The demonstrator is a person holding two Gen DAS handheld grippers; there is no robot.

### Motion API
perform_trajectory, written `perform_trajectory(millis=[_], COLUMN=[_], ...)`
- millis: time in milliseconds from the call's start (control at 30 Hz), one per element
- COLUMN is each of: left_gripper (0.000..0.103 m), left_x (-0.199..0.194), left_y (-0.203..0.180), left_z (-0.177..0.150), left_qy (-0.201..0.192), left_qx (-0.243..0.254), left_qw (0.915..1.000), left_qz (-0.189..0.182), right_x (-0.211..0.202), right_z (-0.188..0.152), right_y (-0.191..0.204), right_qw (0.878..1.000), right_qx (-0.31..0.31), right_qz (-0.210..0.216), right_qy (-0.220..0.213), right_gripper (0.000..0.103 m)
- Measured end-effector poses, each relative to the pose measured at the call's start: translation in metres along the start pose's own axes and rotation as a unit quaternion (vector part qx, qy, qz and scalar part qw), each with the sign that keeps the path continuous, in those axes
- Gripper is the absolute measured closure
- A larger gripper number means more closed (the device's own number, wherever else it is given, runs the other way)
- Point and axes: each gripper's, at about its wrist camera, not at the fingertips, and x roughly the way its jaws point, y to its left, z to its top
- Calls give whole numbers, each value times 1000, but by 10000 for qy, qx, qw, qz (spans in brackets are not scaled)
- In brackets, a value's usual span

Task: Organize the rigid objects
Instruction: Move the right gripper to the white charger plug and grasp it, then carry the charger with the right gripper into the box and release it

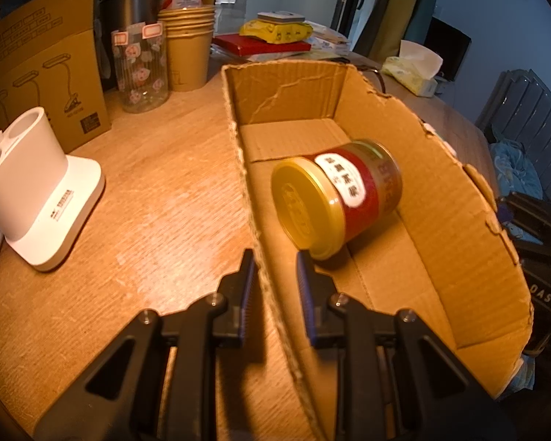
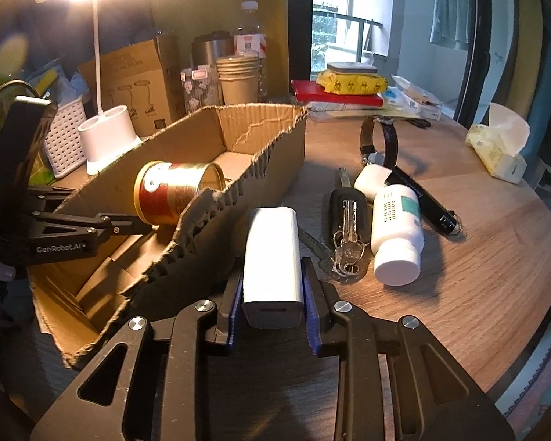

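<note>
A red and gold can lies on its side inside the open cardboard box. My left gripper is open, its fingers straddling the box's left wall, just short of the can. In the right wrist view the can shows in the box with the left gripper beside it. My right gripper is shut on a white charger block, right of the box. A white pill bottle, a car key with keys, a black flashlight and a wristwatch lie on the table.
A white lamp base, a lamp carton, a patterned glass jar and stacked paper cups stand left of the box. A red book with a yellow pack lies behind. A tissue box sits far right.
</note>
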Motion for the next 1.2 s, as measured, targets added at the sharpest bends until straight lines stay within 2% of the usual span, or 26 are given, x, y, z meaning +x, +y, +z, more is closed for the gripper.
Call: perform_trajectory(millis=[833, 1200], left_gripper=[79, 79], left_x=[1, 1], left_y=[4, 4], left_z=[2, 2], left_qy=[-6, -8], left_qx=[11, 12], left_qw=[10000, 10000], left_qz=[57, 74], right_x=[-64, -83], right_z=[14, 26], right_y=[14, 28], right_qw=[9982, 9966], right_qx=[-133, -236], right_qz=[-199, 4], right_qy=[-556, -793], right_gripper=[73, 73])
